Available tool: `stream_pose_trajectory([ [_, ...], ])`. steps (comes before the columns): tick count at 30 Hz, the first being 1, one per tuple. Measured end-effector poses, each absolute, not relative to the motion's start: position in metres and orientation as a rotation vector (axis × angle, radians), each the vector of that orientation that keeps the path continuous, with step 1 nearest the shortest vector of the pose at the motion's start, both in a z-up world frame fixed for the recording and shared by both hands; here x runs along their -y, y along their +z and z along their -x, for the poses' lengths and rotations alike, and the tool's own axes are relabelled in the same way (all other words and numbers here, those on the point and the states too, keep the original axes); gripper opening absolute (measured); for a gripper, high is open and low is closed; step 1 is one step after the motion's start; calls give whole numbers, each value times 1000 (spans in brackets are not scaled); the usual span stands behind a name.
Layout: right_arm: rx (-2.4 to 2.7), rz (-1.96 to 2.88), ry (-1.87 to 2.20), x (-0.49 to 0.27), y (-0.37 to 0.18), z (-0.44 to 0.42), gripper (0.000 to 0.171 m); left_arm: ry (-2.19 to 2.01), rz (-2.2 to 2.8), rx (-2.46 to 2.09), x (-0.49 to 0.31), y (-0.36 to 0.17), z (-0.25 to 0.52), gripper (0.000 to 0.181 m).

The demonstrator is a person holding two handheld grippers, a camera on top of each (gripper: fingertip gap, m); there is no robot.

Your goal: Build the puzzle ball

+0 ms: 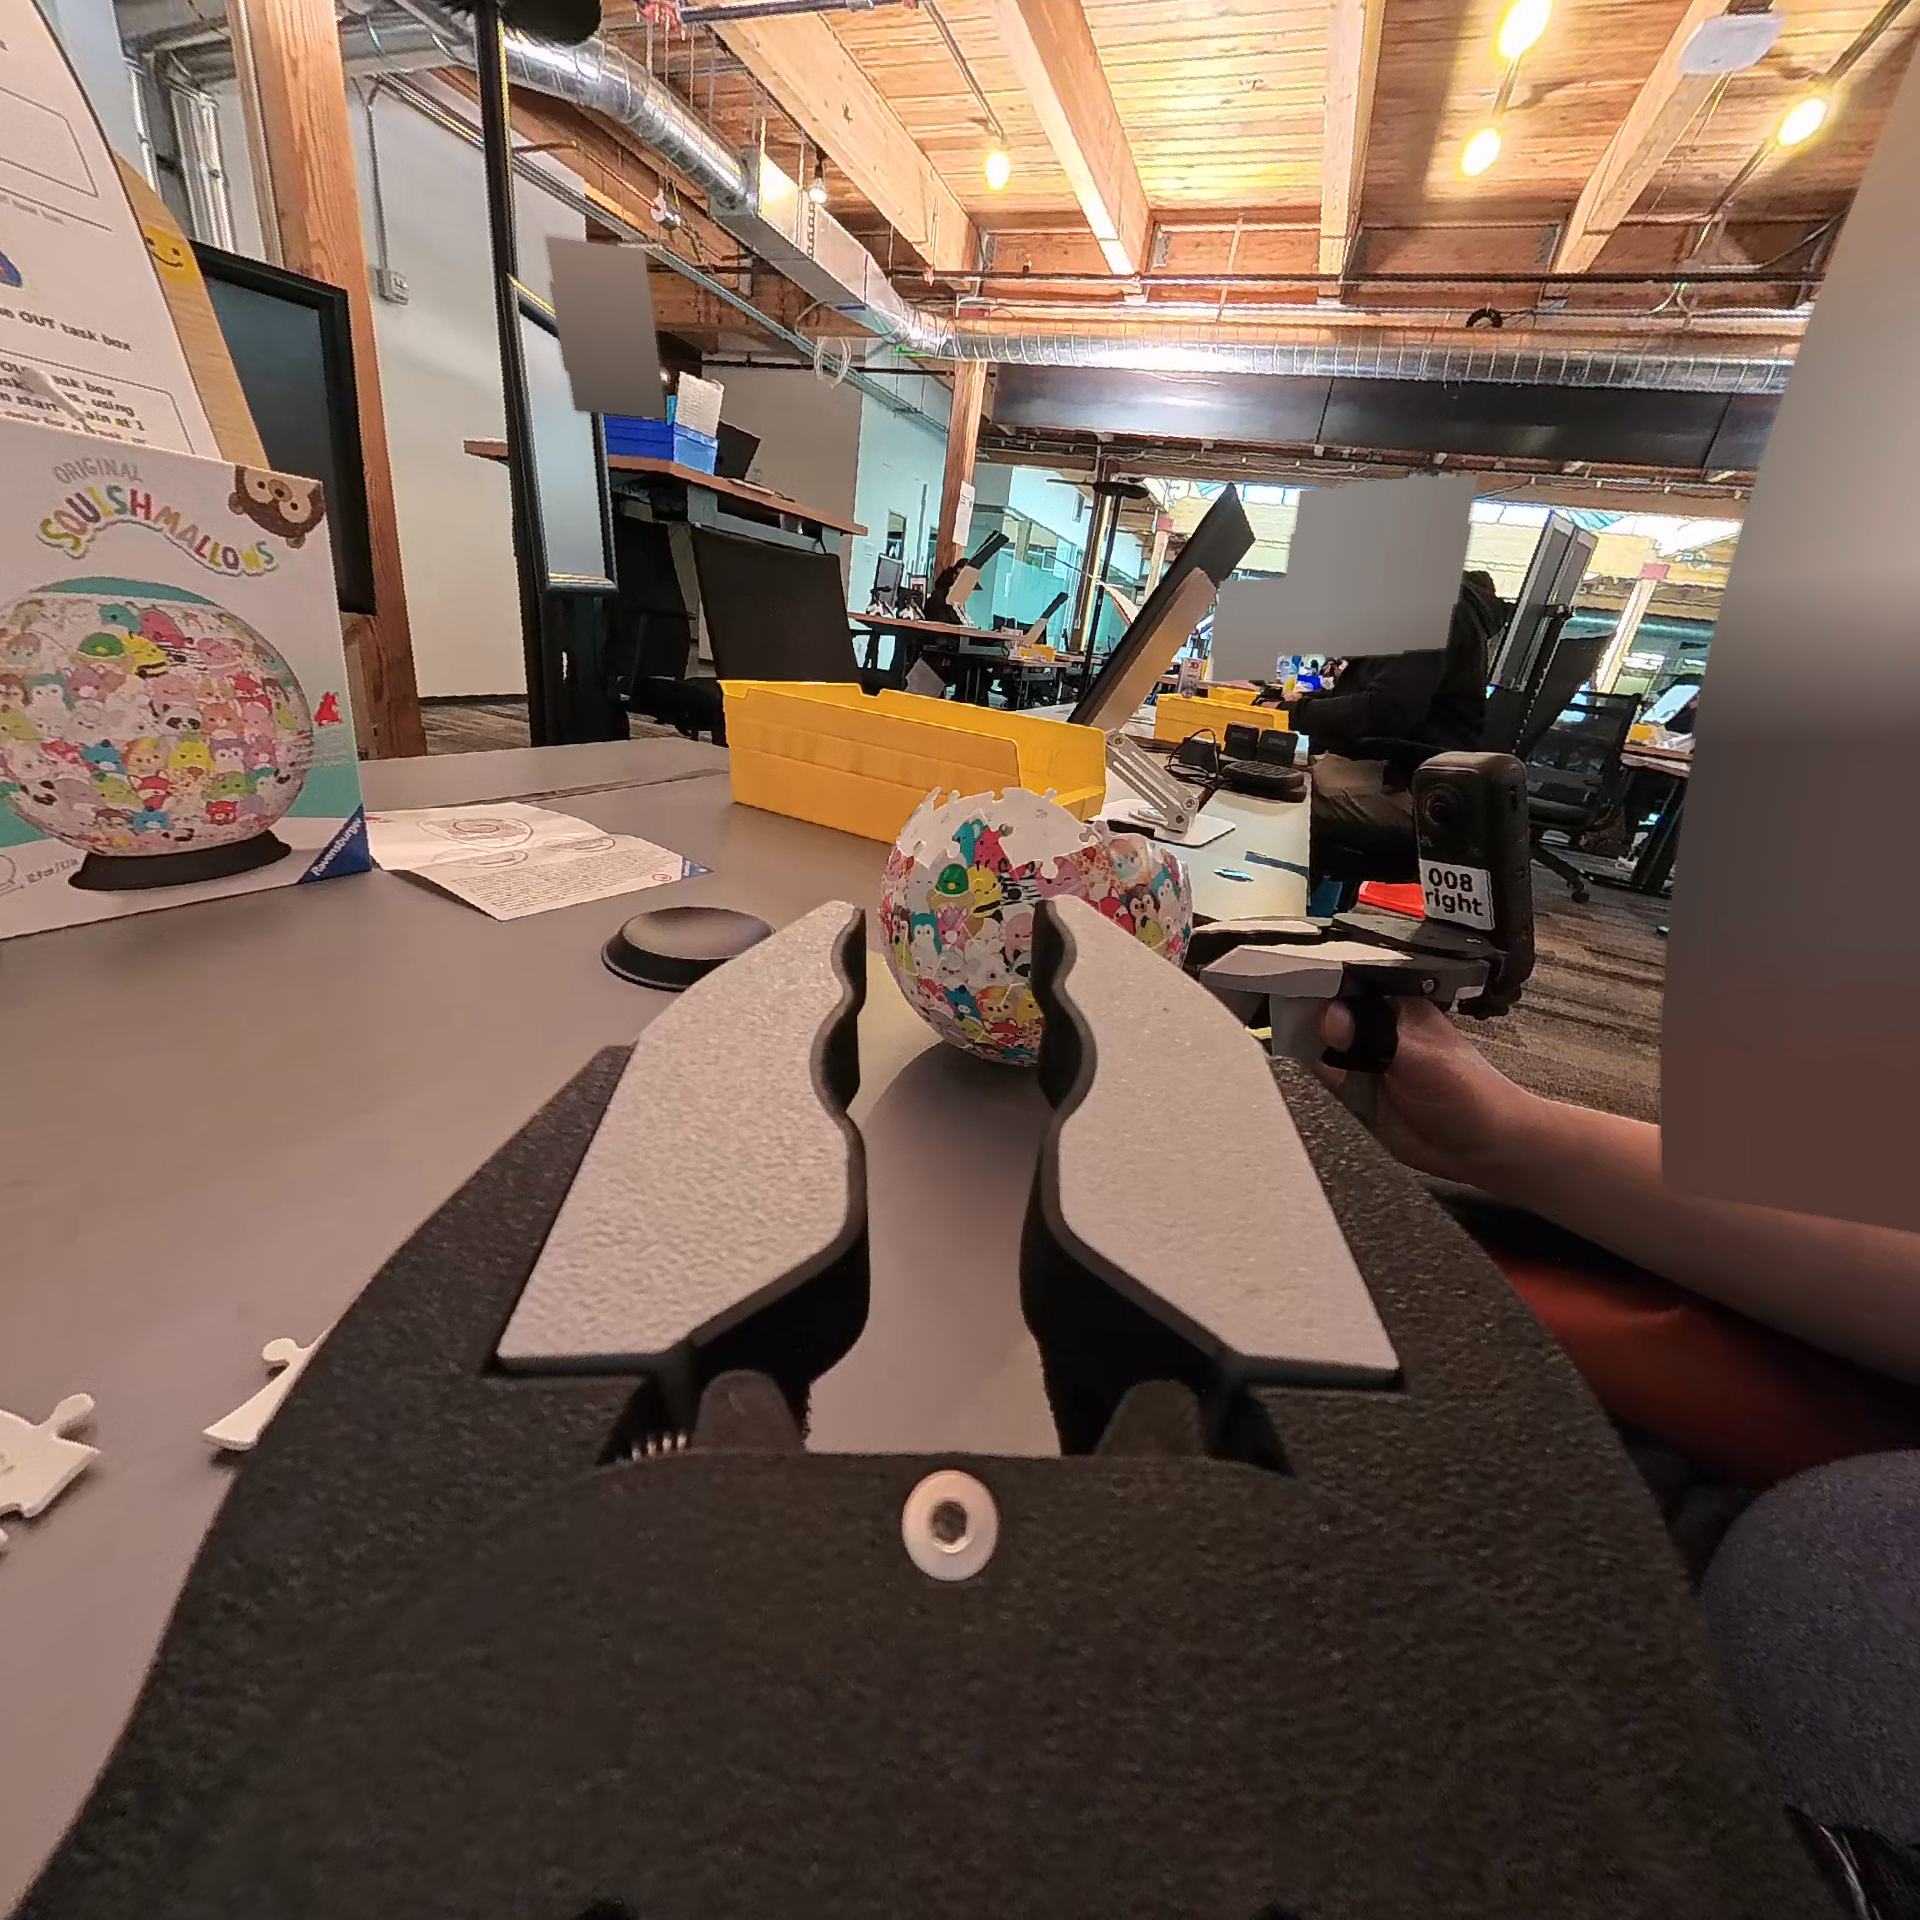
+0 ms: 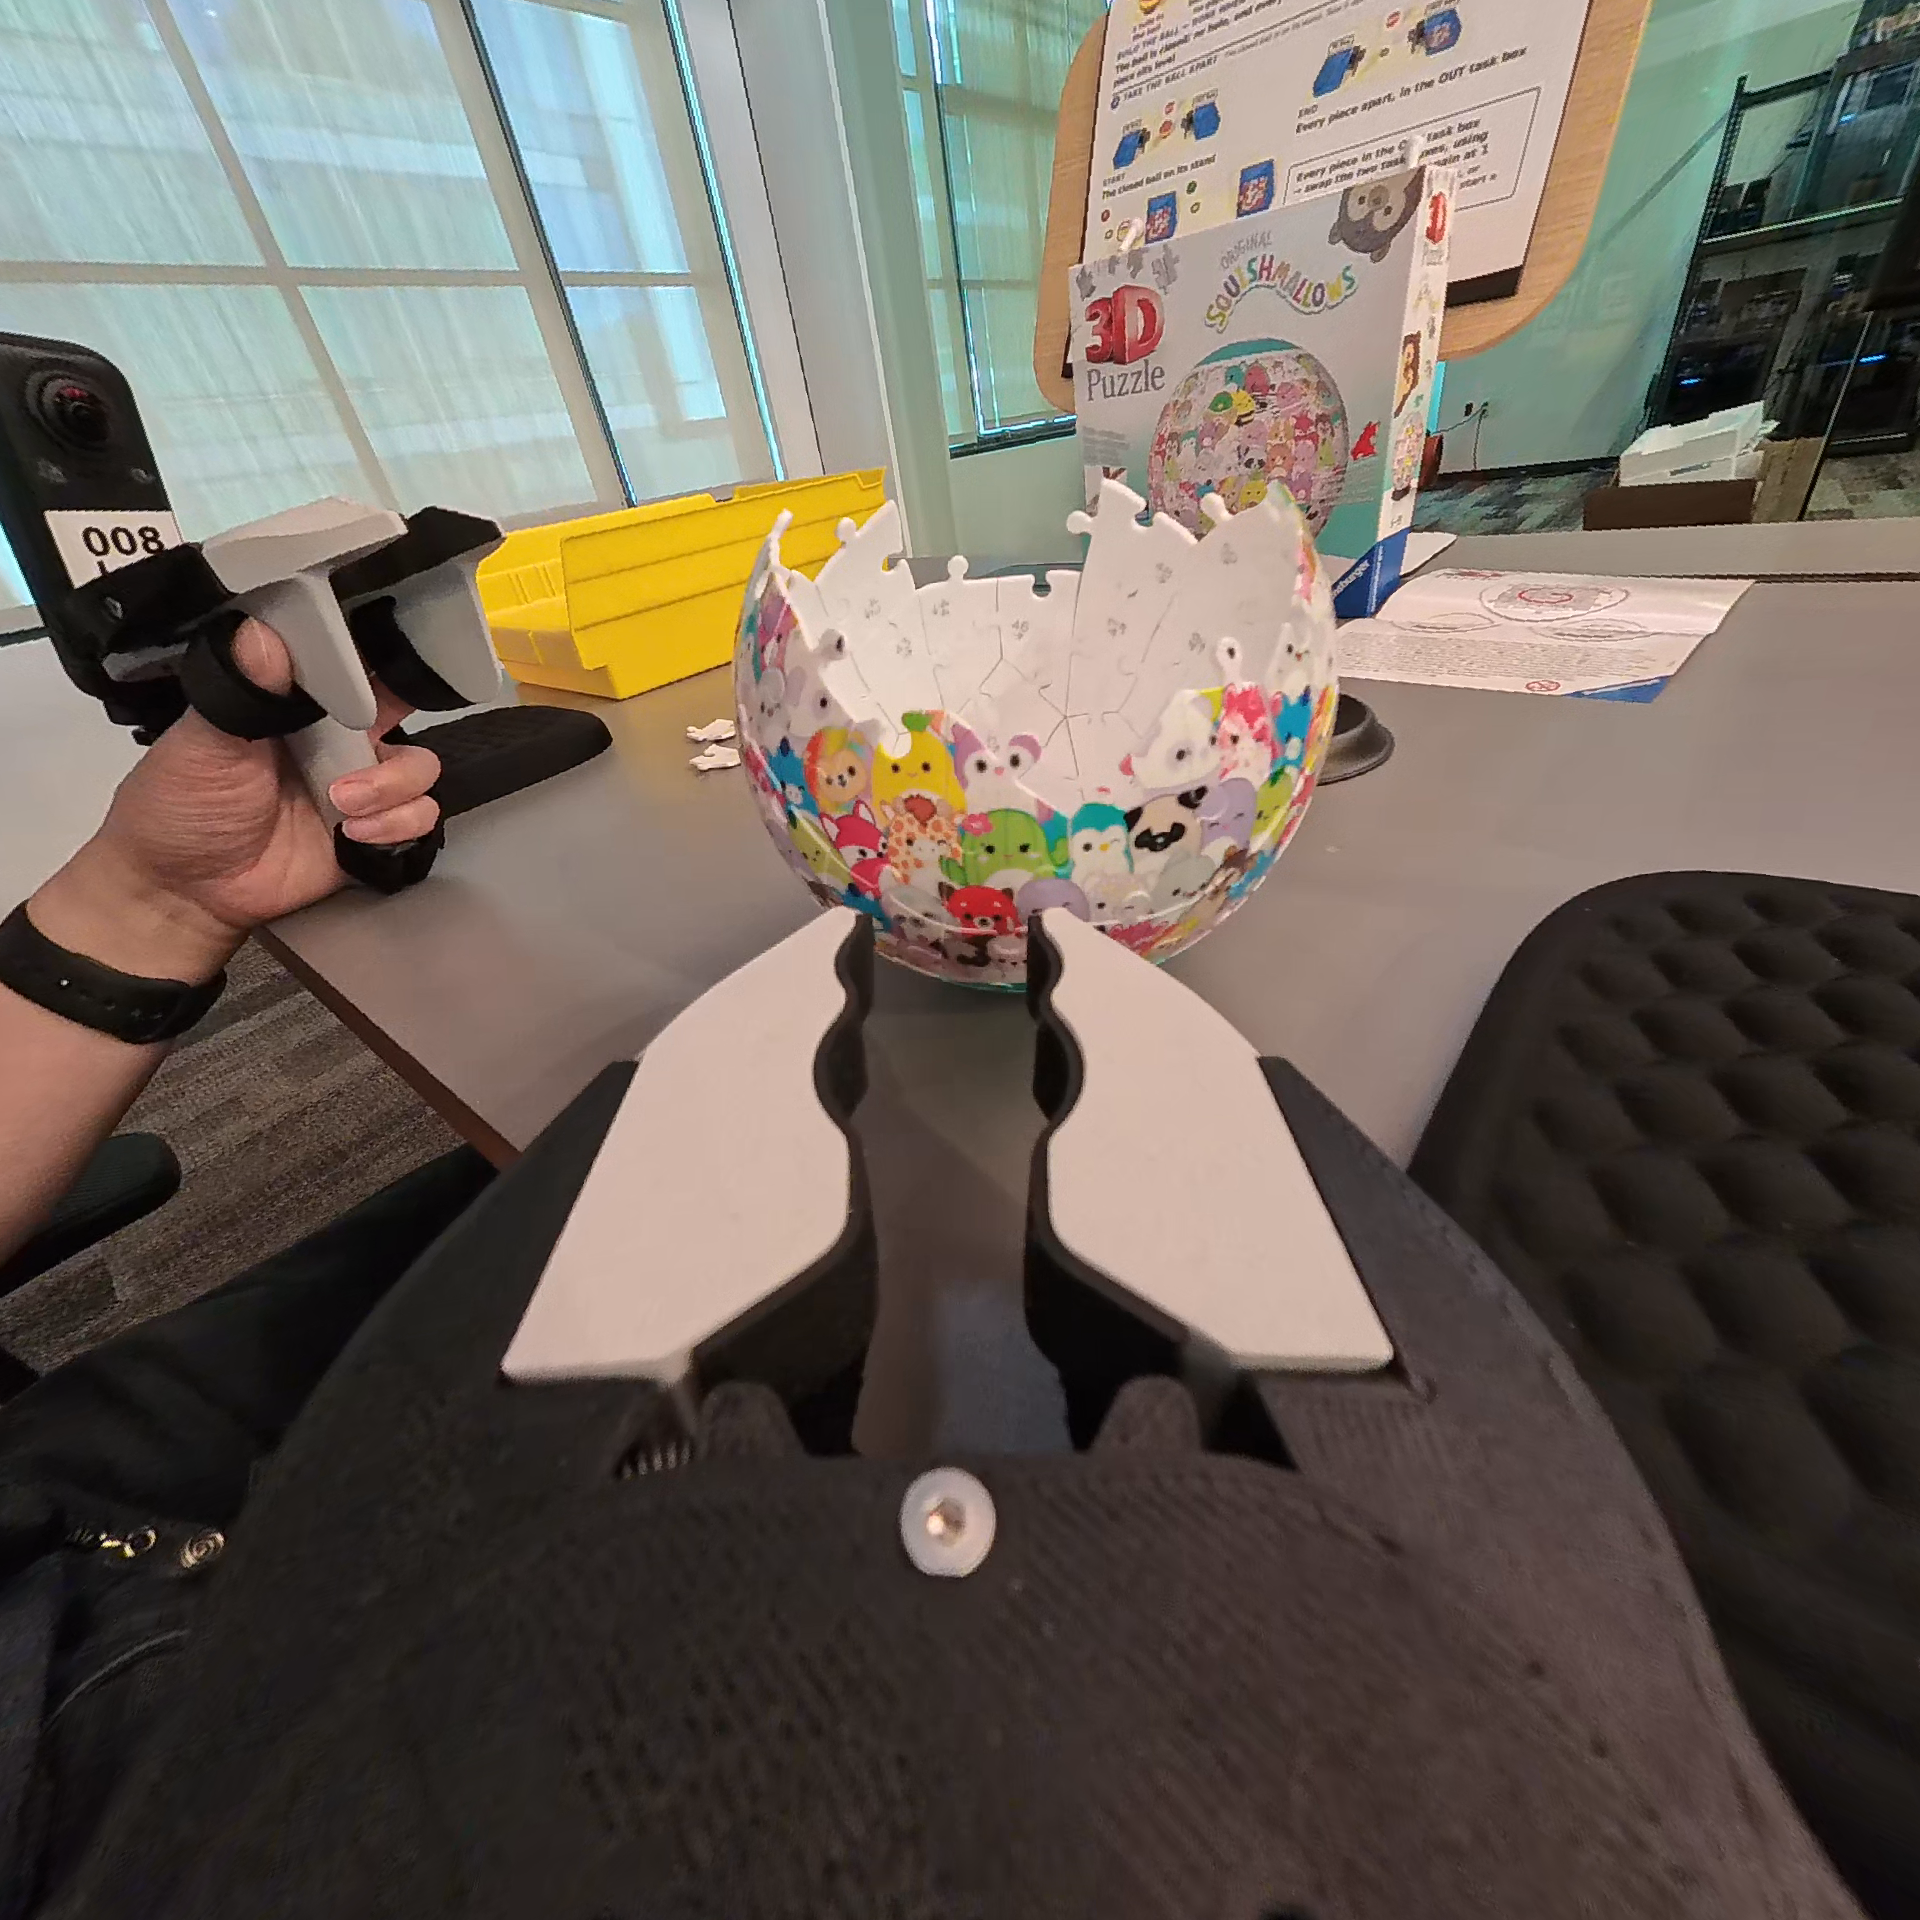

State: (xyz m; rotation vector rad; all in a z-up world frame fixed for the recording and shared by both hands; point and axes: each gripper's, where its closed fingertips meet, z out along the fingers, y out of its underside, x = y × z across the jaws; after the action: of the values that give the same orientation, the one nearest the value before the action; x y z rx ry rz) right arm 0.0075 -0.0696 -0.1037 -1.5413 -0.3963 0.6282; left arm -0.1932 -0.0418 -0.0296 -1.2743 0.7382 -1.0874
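Observation:
The half-built puzzle ball (image 2: pixel 1029 790) rests on the grey table (image 2: pixel 1558 831). It is an open shell with colourful cartoon animals outside, a white inside and a jagged upper rim. It also shows in the left wrist view (image 1: pixel 997 914). My left gripper (image 1: pixel 951 935) is open and empty, with its tips just short of the ball. My right gripper (image 2: pixel 948 945) is open and empty, with its tips at the ball's lower near side. Loose white pieces (image 1: pixel 42 1444) lie on the table at the near left, and a few more pieces (image 2: pixel 712 743) lie left of the ball.
The round black stand (image 1: pixel 686 940) sits left of the ball. The puzzle box (image 1: pixel 156 707) stands at the back with a paper leaflet (image 1: pixel 530 852) beside it. A yellow bin (image 1: pixel 904 758) is behind the ball. A black padded mat (image 2: pixel 1714 1143) lies at the right. Across from one pair of fingers to the other is roughly 20 cm.

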Motion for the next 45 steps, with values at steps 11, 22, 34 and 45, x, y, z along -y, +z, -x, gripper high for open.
stream_pose_trajectory([
  [11, 396, 1549, 628, 69, -104, -7, 28, -1088, 1277, -738, 42, -30, 193, 30],
  [22, 397, 1549, 630, 70, -104, -8, 29, -1084, 1279, -737, 41, -30, 193, 30],
  [34, 415, 1603, 515, 69, -97, -9, 36, -1093, 1253, -721, 43, -27, 196, 30],
  [45, 412, 1486, 494, 86, -47, -7, 55, -668, 1390, -584, 22, 8, 313, 42],
])
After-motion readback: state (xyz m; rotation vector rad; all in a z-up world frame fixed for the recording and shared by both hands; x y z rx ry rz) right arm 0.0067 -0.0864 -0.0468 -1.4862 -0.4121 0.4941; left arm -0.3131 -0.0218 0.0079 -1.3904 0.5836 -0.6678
